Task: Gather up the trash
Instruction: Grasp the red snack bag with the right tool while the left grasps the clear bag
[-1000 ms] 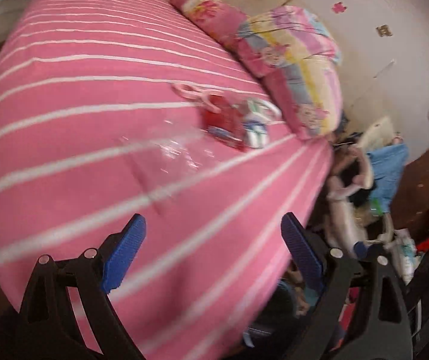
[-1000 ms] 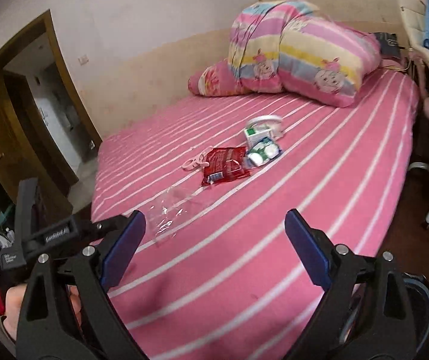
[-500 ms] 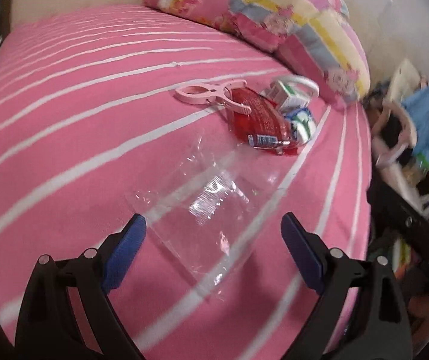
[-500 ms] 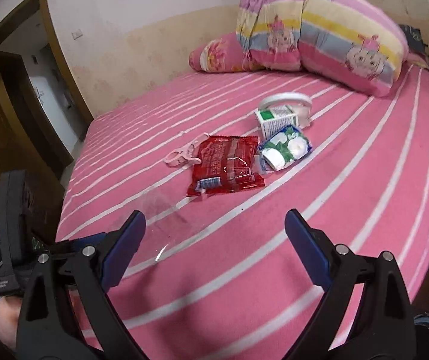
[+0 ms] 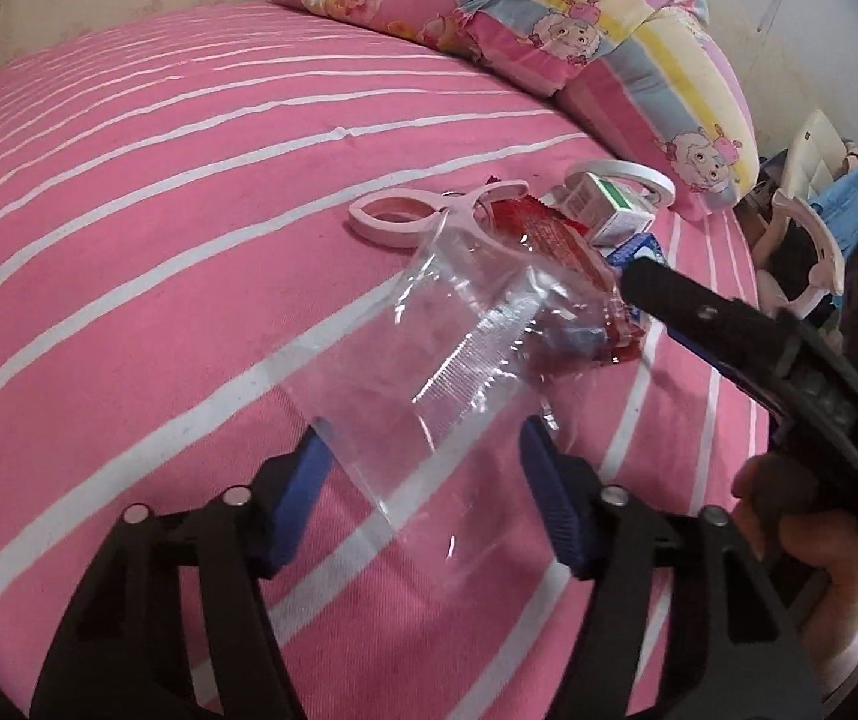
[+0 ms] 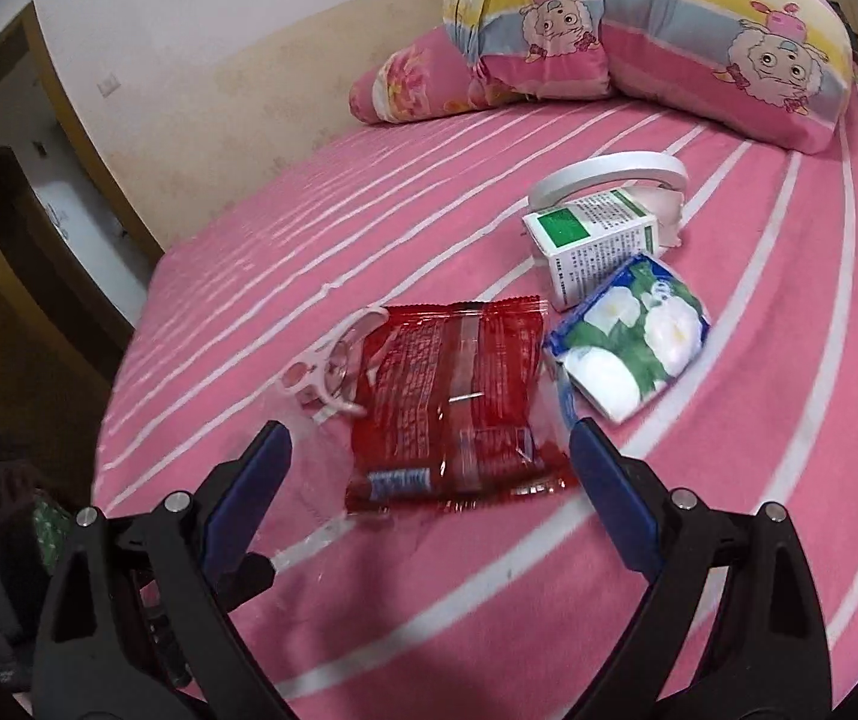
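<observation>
- Two handheld grippers over a pink bed sheet (image 5: 129, 192) with white stripes.
- Left gripper (image 5: 423, 480): jaws have just been closing, blue ribbed pads flank a crinkled clear plastic bag (image 5: 429, 372); pad contact unclear, looks unclamped.
- Right gripper (image 6: 429, 468): jaws wide apart, holding nothing, straddling a glossy red snack wrapper (image 6: 459, 402) lying flat.
- Beside the wrapper: blue-green soft packet (image 6: 633, 336), green-white carton (image 6: 597, 240), pink plastic clip (image 5: 423, 213).
- Cartoon-sheep quilt (image 6: 699, 30) bunched at the head.

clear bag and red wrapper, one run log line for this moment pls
left gripper: closing around clear plastic bag, grip unconfirmed | right gripper: open, straddling red wrapper | bed: wrapper not yet lifted
</observation>
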The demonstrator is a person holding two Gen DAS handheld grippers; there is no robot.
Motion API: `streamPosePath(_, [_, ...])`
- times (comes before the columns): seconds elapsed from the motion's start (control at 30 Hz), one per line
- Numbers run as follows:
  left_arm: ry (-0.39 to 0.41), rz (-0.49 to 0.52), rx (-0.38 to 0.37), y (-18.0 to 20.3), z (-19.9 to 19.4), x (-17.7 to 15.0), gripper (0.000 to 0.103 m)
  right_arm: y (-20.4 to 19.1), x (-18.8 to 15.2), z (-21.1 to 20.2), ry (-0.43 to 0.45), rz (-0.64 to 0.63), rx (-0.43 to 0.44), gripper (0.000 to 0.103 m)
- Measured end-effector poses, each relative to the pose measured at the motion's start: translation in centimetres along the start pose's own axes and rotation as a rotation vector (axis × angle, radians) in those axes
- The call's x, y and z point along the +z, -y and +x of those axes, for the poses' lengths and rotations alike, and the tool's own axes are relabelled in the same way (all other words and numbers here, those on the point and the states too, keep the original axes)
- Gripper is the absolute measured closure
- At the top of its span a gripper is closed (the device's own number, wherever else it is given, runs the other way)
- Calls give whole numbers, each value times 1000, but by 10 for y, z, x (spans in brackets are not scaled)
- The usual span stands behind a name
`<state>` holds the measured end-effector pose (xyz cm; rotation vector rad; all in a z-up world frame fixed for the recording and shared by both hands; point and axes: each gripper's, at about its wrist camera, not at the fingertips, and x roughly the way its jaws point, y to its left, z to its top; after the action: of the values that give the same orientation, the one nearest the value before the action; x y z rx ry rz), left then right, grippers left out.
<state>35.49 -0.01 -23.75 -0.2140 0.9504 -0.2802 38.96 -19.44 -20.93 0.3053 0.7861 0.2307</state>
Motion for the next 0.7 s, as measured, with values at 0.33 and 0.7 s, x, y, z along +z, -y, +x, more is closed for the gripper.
streamPosePath(0.33, [-1, -18, 7, -8, 3, 5, 65, 12, 0, 38, -118, 9, -56, 20])
streamPosePath(0.7, [21, -74, -29, -14, -10, 7, 74, 9, 1, 15, -45, 15, -25, 23])
